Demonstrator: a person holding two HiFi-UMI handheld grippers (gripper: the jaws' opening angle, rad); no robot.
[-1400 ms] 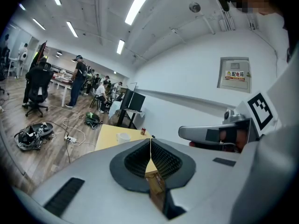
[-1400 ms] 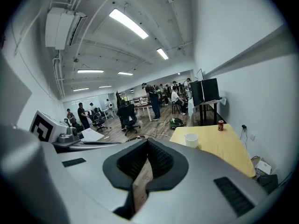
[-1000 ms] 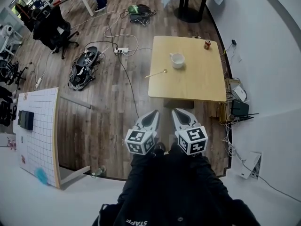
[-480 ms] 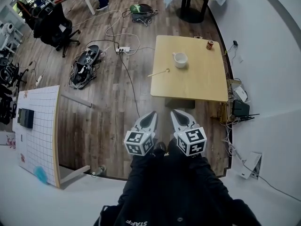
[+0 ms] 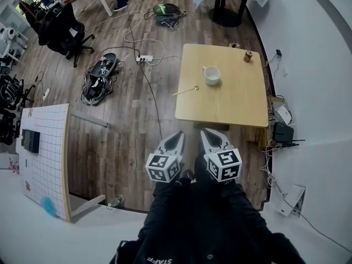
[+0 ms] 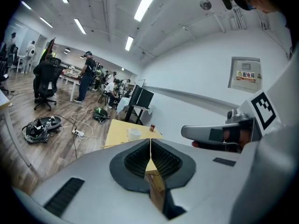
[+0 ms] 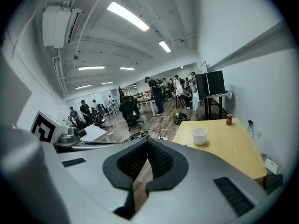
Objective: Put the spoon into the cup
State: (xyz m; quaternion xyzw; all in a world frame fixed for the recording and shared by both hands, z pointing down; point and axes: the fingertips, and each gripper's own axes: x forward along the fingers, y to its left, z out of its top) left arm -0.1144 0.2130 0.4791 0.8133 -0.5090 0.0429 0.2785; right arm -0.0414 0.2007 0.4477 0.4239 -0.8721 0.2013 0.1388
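Lying on one table: one cup, one spoon left of the cup and apart from it, one can beyond. Held short of the table: left hand-held gripper and right hand-held gripper, both closed, empty.

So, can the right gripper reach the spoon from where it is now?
Probably not yet. The right gripper is held close to the body, with floor between it and the table. The spoon lies at the table's left edge, apart from the cup, so nothing blocks it.
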